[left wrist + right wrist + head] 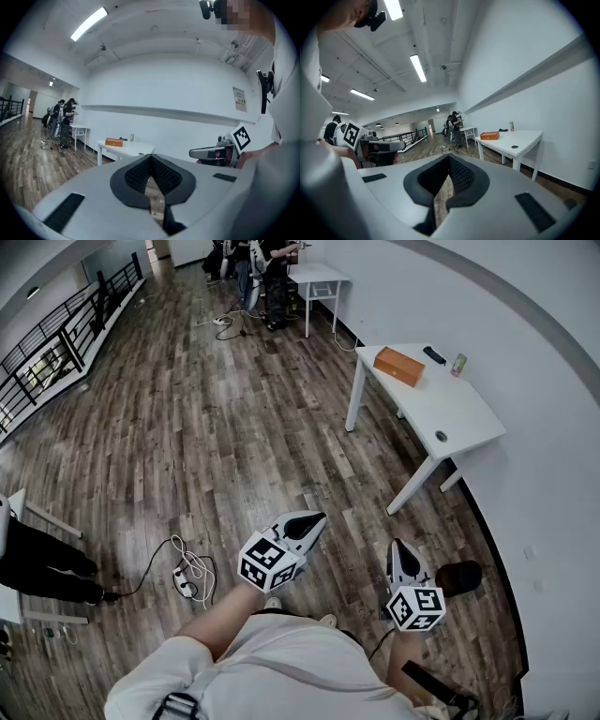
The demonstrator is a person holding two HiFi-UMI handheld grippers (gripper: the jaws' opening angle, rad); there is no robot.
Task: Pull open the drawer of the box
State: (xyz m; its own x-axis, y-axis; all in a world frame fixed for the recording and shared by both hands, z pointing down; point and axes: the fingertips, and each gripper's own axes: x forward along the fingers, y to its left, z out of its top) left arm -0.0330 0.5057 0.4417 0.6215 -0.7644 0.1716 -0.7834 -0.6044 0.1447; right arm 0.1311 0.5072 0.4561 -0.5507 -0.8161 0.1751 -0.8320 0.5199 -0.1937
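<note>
The orange box (398, 365) lies on a white table (450, 413) by the wall, far ahead of both grippers. My left gripper (314, 519) and right gripper (398, 547) hang close to my body over the wooden floor, well short of the table. In the left gripper view the box (114, 141) looks small and distant, and the left gripper (151, 161) is shut with nothing in it. The right gripper view shows the box (490, 135) on the table (520, 140) to the right. The right gripper (449, 161) is likewise shut and holds nothing.
A black remote (434, 355), a can (458, 364) and a small dark disc (441, 436) share the table. A power strip with cables (185, 577) lies on the floor at left. People stand at a far white desk (319, 282). A railing (66, 334) runs along the left.
</note>
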